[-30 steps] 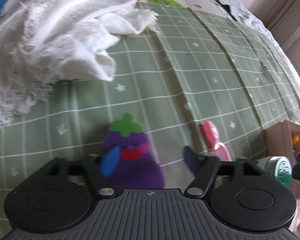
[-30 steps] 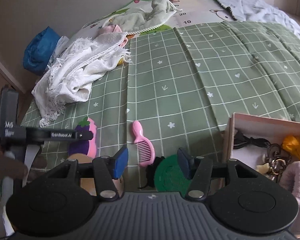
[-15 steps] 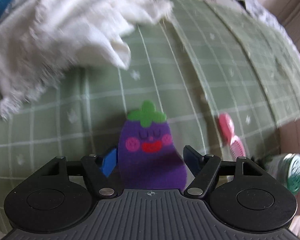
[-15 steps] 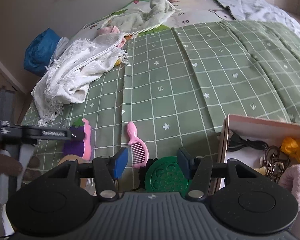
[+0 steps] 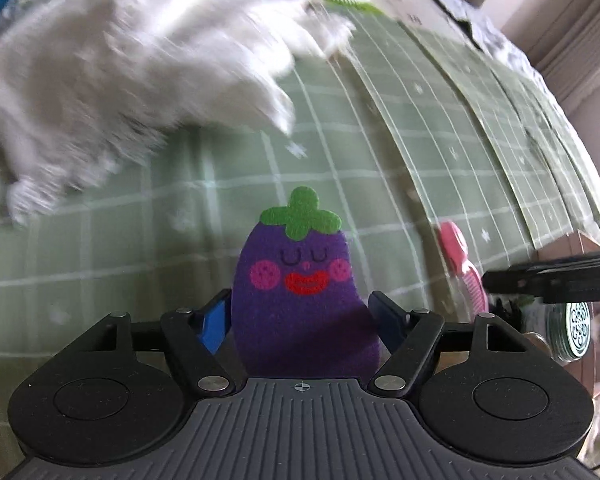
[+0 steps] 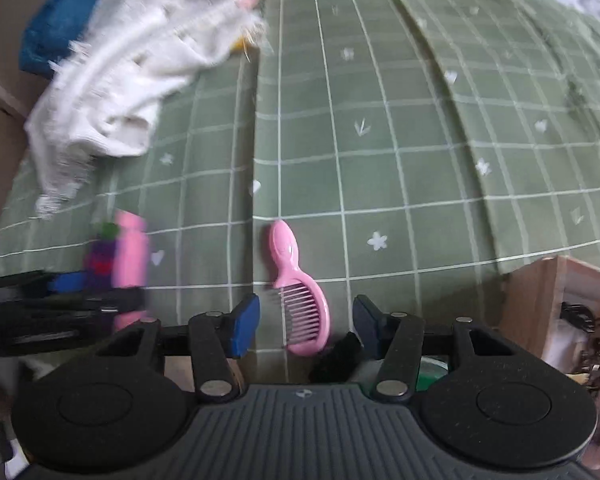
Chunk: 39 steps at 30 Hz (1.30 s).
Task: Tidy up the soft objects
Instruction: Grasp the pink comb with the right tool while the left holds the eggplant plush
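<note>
A purple felt eggplant (image 5: 300, 292) with a green stem and a smiling face stands upright between the fingers of my left gripper (image 5: 300, 318), which is shut on its lower body and holds it above the green checked bedcover (image 5: 360, 152). In the right wrist view the eggplant (image 6: 100, 260) shows blurred at the left with a pink back. A crumpled white fringed cloth (image 5: 132, 64) lies at the back left; it also shows in the right wrist view (image 6: 132, 80). My right gripper (image 6: 306, 322) is open and empty, low over a pink comb (image 6: 300, 296).
A wooden box (image 6: 560, 312) of small items stands at the right. A green round tin (image 5: 576, 330) and a black object (image 6: 336, 360) lie near the comb. A blue bag (image 6: 56, 28) sits at the far left edge.
My left gripper has closed on the eggplant and lifted it upright off the cover. My right gripper has moved forward and down over the pink comb.
</note>
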Motion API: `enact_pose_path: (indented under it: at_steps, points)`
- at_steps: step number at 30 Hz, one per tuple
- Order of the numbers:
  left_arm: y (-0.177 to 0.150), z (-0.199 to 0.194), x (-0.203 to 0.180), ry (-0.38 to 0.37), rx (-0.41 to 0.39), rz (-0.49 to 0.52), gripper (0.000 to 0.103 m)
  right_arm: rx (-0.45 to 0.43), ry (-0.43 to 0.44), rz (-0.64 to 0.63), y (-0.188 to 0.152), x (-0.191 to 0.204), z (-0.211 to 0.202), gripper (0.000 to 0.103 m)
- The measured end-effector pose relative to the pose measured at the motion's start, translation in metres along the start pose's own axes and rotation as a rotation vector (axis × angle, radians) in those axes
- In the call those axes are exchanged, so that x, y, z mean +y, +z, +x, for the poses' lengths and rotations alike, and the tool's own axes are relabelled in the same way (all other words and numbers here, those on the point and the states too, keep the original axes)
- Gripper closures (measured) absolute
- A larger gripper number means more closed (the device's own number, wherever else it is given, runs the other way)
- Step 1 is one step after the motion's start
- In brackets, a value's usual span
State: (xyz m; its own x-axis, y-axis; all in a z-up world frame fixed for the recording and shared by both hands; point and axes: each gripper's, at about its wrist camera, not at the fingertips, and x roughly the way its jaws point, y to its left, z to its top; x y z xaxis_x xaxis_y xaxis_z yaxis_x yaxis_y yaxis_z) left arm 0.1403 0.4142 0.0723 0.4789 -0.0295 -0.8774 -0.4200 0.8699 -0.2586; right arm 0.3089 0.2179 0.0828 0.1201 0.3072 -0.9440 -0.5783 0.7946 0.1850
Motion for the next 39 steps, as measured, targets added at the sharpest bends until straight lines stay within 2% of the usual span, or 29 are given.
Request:
enact_pose_path:
  at_steps: [2, 3, 6, 7, 8, 9, 10, 11, 17, 21, 24, 26, 28, 30, 32, 34, 37, 39]
  points:
    - [0.002, -0.008, 0.01, 0.014, -0.015, 0.001, 0.025, 0.031, -0.004, 0.011, 0.002, 0.002, 0.015, 0.061]
    - [0.001, -0.011, 0.014, 0.021, -0.015, -0.001, 0.025, 0.043, -0.002, 0.024, 0.003, 0.003, 0.022, 0.061]
    - [-0.003, -0.015, 0.024, 0.043, 0.005, -0.013, 0.025, 0.059, -0.018, 0.034, 0.002, 0.009, 0.037, 0.07]
    - [-0.005, -0.018, 0.026, 0.049, 0.01, -0.015, 0.025, 0.043, -0.057, 0.006, 0.001, 0.014, 0.037, 0.082]
    - [-0.007, -0.021, 0.028, 0.054, 0.012, -0.015, 0.025, 0.032, -0.081, -0.028, 0.0, 0.018, 0.036, 0.089]
    - [-0.009, -0.026, 0.029, 0.06, 0.006, -0.016, 0.025, 0.024, -0.084, -0.044, -0.001, 0.021, 0.033, 0.091]
    - [-0.008, -0.031, 0.03, 0.066, -0.004, -0.019, 0.025, 0.011, -0.074, -0.039, -0.002, 0.021, 0.026, 0.099]
    - [-0.007, -0.037, 0.03, 0.071, -0.022, -0.027, 0.025, -0.004, -0.059, -0.029, -0.003, 0.02, 0.018, 0.101]
    - [0.006, -0.095, 0.004, 0.032, -0.195, -0.057, 0.025, -0.167, 0.002, -0.001, -0.014, 0.01, -0.065, 0.102]
    - [0.013, -0.136, -0.043, -0.048, -0.294, -0.004, 0.025, -0.288, 0.067, 0.003, -0.036, 0.0, -0.139, 0.103]
    - [0.013, -0.151, -0.079, -0.089, -0.291, 0.047, 0.025, -0.366, 0.123, -0.001, -0.055, -0.013, -0.188, 0.103]
    - [0.011, -0.151, -0.094, -0.103, -0.263, 0.059, 0.025, -0.361, 0.15, -0.028, -0.06, -0.019, -0.201, 0.102]
    - [0.007, -0.147, -0.1, -0.099, -0.233, 0.069, 0.025, -0.33, 0.132, -0.026, -0.063, -0.021, -0.197, 0.1]
    - [0.004, -0.138, -0.098, -0.079, -0.209, 0.084, 0.025, -0.269, 0.132, 0.008, -0.06, -0.022, -0.179, 0.092]
    - [0.002, -0.126, -0.086, -0.054, -0.191, 0.081, 0.025, -0.217, 0.116, 0.03, -0.057, -0.022, -0.156, 0.08]
    - [0.001, -0.111, -0.066, -0.035, -0.163, 0.042, 0.025, -0.172, 0.086, 0.019, -0.056, -0.019, -0.132, 0.076]
    - [-0.001, -0.088, -0.034, -0.029, -0.095, -0.022, 0.025, -0.113, 0.052, 0.004, -0.05, -0.01, -0.099, 0.075]
    - [-0.006, -0.075, -0.015, -0.022, -0.052, -0.031, 0.025, -0.085, 0.031, -0.003, -0.041, -0.005, -0.077, 0.075]
